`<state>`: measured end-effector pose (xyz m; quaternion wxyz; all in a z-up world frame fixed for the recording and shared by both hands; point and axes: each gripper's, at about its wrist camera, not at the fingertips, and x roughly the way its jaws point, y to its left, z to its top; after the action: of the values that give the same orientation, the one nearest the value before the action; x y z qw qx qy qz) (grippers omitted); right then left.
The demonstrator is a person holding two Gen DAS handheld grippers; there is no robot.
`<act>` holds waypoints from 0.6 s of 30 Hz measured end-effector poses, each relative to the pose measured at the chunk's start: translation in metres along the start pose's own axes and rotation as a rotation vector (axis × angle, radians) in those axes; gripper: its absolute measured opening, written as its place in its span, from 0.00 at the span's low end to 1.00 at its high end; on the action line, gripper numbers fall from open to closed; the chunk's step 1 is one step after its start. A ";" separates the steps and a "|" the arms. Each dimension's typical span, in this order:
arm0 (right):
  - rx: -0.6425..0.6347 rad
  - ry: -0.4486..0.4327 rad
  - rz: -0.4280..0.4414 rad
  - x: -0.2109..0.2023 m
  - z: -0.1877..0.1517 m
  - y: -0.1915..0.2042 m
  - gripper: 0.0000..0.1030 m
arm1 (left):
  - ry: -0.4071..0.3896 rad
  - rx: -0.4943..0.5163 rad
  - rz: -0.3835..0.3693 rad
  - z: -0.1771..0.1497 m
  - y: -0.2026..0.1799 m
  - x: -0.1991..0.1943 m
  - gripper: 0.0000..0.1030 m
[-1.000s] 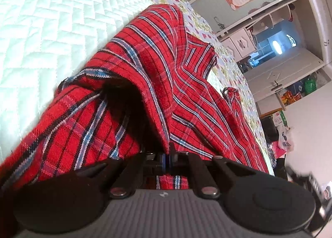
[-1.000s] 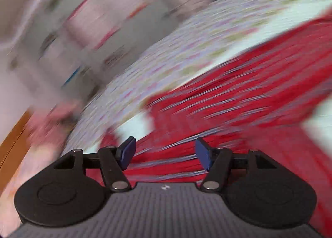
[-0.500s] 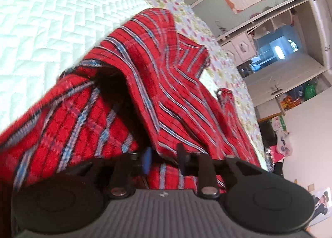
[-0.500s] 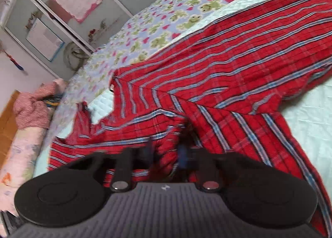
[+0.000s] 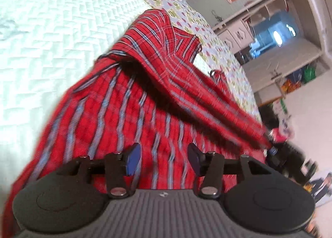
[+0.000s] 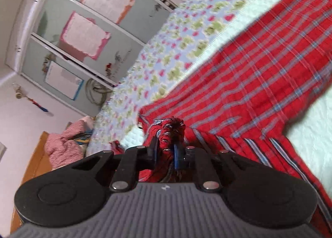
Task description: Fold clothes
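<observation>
Quilted bedding (image 5: 51, 36) carries the red plaid shirt (image 5: 128, 113) ahead of both grippers. Left gripper (image 5: 164, 158) has just been opening, jaws apart, cloth released. Right gripper (image 6: 165, 150) has closed, clamped on a bunched shirt edge: regrasp under way.

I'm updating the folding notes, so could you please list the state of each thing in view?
Shirt: spread on the bed, partly folded over itself, one bunched part gripped.
Left gripper: open, jaws just been opening, nothing between the pads.
Right gripper: shut on a bunch of shirt, jaws just been closing.
Bed: covered by a quilt.
</observation>
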<state>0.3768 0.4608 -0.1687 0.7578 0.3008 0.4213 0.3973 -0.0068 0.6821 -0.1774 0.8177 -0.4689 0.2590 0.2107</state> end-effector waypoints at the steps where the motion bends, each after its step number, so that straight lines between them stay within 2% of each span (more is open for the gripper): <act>1: -0.004 -0.004 0.005 0.001 0.004 0.004 0.15 | 0.006 0.011 0.014 -0.001 0.001 -0.001 0.54; 6: -0.031 -0.016 0.024 0.007 0.026 0.021 0.15 | 0.001 0.025 0.075 -0.008 0.005 -0.006 0.54; 9: -0.073 0.016 -0.002 0.019 0.034 0.028 0.15 | -0.041 0.014 0.092 -0.015 0.006 -0.021 0.54; 11: -0.090 0.039 -0.025 0.023 0.034 0.027 0.15 | -0.111 0.062 0.161 -0.025 0.002 -0.044 0.54; 14: -0.098 0.067 -0.054 0.030 0.028 0.020 0.15 | -0.210 0.204 0.289 -0.037 -0.004 -0.074 0.55; 16: -0.105 0.084 -0.076 0.033 0.022 0.014 0.15 | -0.213 0.276 0.367 -0.040 0.000 -0.078 0.59; 18: -0.115 0.101 -0.100 0.036 0.016 0.008 0.15 | -0.156 0.300 0.398 -0.038 0.009 -0.067 0.59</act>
<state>0.4000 0.4937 -0.1689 0.7703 0.2150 0.4501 0.3972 -0.0731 0.6460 -0.1583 0.8379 -0.2645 0.3110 0.3623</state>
